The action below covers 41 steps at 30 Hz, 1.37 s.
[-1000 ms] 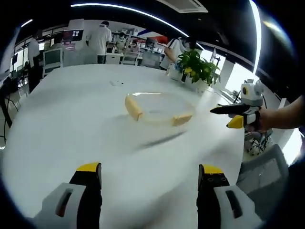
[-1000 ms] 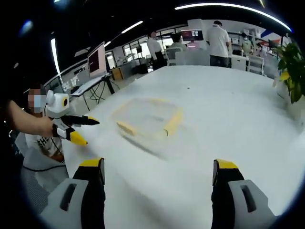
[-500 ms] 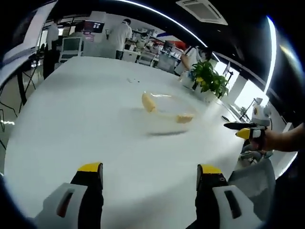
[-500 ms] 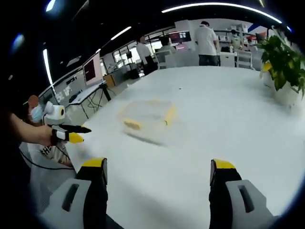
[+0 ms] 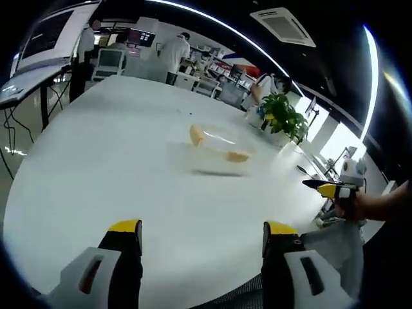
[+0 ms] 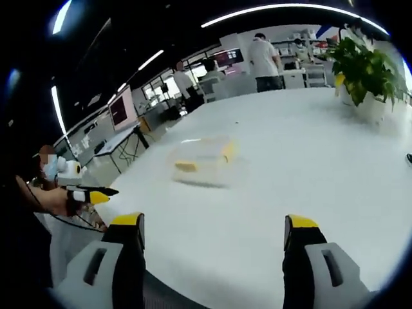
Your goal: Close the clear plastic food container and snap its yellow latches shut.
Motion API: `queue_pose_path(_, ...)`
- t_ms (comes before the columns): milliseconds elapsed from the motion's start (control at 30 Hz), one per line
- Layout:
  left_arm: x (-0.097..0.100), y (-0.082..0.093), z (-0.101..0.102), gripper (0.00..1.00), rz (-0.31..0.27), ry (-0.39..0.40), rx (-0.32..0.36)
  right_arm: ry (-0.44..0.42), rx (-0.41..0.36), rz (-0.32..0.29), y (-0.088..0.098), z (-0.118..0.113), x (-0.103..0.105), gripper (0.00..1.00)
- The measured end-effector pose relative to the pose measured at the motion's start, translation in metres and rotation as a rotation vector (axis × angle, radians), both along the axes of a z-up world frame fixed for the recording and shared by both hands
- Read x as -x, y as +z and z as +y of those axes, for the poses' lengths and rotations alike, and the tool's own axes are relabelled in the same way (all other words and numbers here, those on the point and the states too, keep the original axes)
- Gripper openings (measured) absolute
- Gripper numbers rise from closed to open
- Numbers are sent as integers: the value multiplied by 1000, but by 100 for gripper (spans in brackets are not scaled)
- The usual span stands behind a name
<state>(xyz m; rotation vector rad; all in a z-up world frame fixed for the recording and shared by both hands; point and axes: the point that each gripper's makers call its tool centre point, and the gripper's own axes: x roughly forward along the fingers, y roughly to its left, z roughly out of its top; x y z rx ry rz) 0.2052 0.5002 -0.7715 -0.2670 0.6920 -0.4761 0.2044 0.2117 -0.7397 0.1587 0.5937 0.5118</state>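
No readable text, labels, brands or numbers anywhere. Monitor [image 5: 141, 37] at 11 o'clock in the left gripper view shows coloured content, far too small and blurred to read. Monitor [image 6: 226, 56] at 12 o'clock in the right gripper view, same: lit, nothing legible. Another screen [image 6: 120, 111] at 10 o'clock in the right gripper view is dark reddish, no characters resolvable. Clear plastic food container [image 5: 217, 144] carries no visible print; yellow latches [image 5: 196, 134] are plain. Both views motion-blurred.
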Motion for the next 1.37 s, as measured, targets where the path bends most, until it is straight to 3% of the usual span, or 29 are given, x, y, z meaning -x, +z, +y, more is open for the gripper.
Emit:
queue_pose_path(100, 2, 7, 1, 73, -47, 3, -21, -19, -49, 4, 1, 3, 4, 89)
queue_pose_path(200, -2, 14, 5, 72, -101, 23, -47, -61, -57, -39, 7, 1, -3, 89)
queue_pose_path(233, -3, 15, 6, 71, -112, 30, -51, -84, -45, -37, 6, -2, -4, 88)
queue_pose_path(300, -4, 17, 5, 70, -136, 47, -54, -131, 57, -111, 10, -13, -9, 87)
queue_pose_path(333, -5, 17, 4, 70, -139, 39, -62, -104, 37, -130, 13, -6, -9, 88)
queue_pose_path(400, -6, 16, 5, 70, -147, 32, -90, -74, 30, -105, 9, -1, -5, 88)
queue_pose_path(600, -4, 13, 3, 69, -149, 8, -127, 25, 72, -119, 5, 17, 3, 85)
queue_pose_path(767, -3, 12, -1, 69, -153, -16, -133, 19, 29, -101, 5, 16, 2, 85)
queue_pose_path(1100, -3, 8, -1, 69, -128, -11, -128, 98, 113, -75, -9, 26, 11, 82)
queue_pose_path(1367, 2, 4, -9, 68, -125, -66, -155, 123, 145, -55, -16, 26, 15, 79)
